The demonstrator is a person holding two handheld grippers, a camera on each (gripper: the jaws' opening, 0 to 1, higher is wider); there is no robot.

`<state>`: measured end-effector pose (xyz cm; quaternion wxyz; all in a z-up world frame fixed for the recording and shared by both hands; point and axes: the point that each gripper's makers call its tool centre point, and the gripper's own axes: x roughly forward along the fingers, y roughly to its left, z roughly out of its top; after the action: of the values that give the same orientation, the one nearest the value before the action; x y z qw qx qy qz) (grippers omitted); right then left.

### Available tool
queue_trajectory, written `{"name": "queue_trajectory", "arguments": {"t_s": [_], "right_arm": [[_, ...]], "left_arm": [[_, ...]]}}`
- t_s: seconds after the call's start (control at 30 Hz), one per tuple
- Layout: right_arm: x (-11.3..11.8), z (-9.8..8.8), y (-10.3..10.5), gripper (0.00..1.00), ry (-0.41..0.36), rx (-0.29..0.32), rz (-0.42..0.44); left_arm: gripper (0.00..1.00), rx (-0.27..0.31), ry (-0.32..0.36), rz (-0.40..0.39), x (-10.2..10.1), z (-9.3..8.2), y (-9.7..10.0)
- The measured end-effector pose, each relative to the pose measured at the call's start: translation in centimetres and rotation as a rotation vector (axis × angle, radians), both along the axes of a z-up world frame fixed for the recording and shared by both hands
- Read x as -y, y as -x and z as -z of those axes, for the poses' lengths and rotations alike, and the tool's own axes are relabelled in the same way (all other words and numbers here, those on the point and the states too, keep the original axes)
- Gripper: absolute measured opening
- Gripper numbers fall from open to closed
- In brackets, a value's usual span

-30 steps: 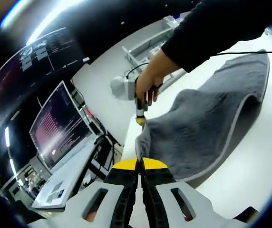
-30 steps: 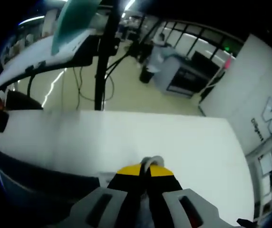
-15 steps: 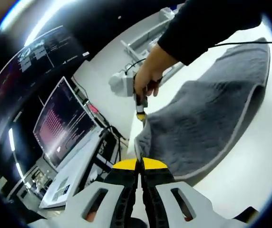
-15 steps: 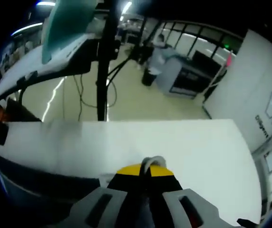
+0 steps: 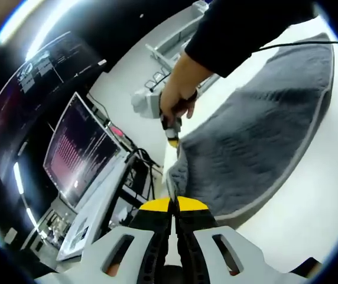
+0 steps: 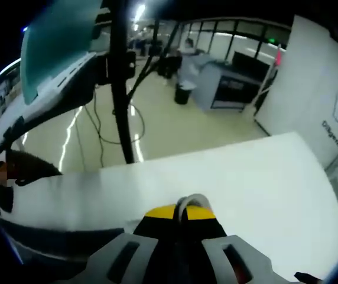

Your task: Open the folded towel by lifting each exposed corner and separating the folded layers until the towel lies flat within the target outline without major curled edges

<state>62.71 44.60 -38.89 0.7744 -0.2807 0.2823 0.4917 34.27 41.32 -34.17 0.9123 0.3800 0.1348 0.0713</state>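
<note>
My left gripper [image 5: 174, 204] has its yellow-tipped fingers [image 5: 157, 205] pressed together, pinching the near corner of the grey terry towel with the pale piped edge [image 5: 257, 130]. That corner rises in a small peak right above my fingertips. From there the towel spreads away to the right and far side, lying across the white tabletop [image 5: 299, 219], its pale border curving along the right edge.

Across the towel's near-left edge I see my right gripper [image 5: 172, 139], held in my hand [image 5: 175, 100] with a dark sleeve [image 5: 240, 29] behind it. Its yellow tip sits right at the towel's edge, and the cloth between my two grippers is drawn up into a ridge.

In the right gripper view, the right gripper's fingers [image 6: 163, 212] are shut on a small loop of the towel's pale edging that pokes out above the yellow tips. Beyond them the white tabletop runs out to the far edge, with glossy floor past it.

Off the tabletop's left side, in the left gripper view, stands an open laptop with a lit screen of pinkish text [image 5: 77, 151], and above it a large dark monitor [image 5: 33, 89]. Farther along sits a grey metal frame [image 5: 169, 50] with a small grey box [image 5: 142, 103] near it. A thin black cable [image 5: 293, 44] runs over the towel's far part.
</note>
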Motion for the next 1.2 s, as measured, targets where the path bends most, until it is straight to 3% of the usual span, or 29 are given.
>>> {"name": "queue_trajectory", "arguments": {"t_s": [0.27, 0.57, 0.87, 1.07, 1.2], "right_arm": [[-1.4, 0.2, 0.3, 0.0, -0.024, 0.013, 0.0], [-1.4, 1.2, 0.3, 0.01, -0.011, 0.006, 0.02], [-1.3, 1.2, 0.5, 0.02, -0.011, 0.032, 0.013], [-1.4, 1.5, 0.6, 0.09, -0.014, 0.053, 0.008], [-2.2, 1.4, 1.3, 0.21, -0.057, 0.041, -0.018]], "left_arm": [[0.01, -0.011, -0.033, -0.025, -0.8, 0.2, -0.3], [0.01, -0.019, -0.046, -0.039, -1.3, 0.7, 0.0], [0.03, 0.03, -0.062, -0.042, -1.0, 0.0, 0.4], [0.08, 0.047, -0.065, -0.067, -1.3, -0.3, 1.1], [0.11, 0.053, -0.059, -0.062, -1.0, -0.4, 1.3]]}}
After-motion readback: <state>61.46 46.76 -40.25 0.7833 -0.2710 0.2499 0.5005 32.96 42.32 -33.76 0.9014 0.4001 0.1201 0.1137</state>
